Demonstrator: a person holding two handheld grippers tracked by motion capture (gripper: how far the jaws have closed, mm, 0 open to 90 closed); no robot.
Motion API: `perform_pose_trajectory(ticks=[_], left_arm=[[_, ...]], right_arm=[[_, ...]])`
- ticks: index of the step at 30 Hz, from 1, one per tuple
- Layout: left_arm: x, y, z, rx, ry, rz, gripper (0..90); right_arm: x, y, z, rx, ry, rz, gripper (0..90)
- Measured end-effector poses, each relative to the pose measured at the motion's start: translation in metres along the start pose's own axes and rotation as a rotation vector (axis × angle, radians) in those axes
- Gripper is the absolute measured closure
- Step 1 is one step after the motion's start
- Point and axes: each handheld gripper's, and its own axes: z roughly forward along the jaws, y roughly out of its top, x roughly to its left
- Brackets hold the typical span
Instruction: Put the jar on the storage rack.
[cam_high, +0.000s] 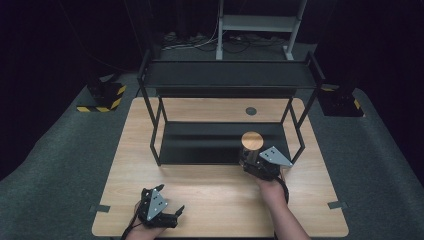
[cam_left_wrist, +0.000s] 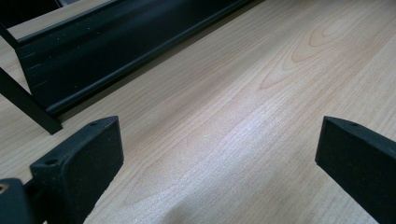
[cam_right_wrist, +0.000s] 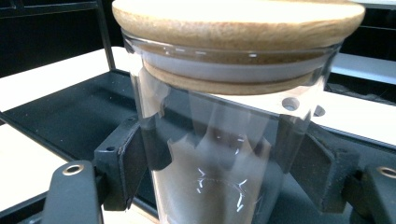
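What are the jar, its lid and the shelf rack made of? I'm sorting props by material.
Jar: clear glass by the look, see-through with sharp glints; clear plastic is possible.
Lid: cork or light wood, tan and speckled, matte.
Shelf rack: probably metal, thin black bars and flat trays, matte coating.

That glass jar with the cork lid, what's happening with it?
A person is working at a wooden table with a hand-held claw in each hand. The right claw is shut on a clear glass jar with a cork lid, holding it upright at the front edge of the lower shelf of a black metal rack. The jar looks empty. The left claw hangs open over bare tabletop near the person, holding nothing.
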Motion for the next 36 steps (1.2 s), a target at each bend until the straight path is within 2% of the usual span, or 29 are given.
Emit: perform_pose_trajectory(ticks=[36], left_arm=[[0.001,0.000,-0.001,-0.008,-0.005,-0.006,1.3]], right_arm=[[0.000,0.005,0.024,0.000,-0.008,-0.009,25.6]])
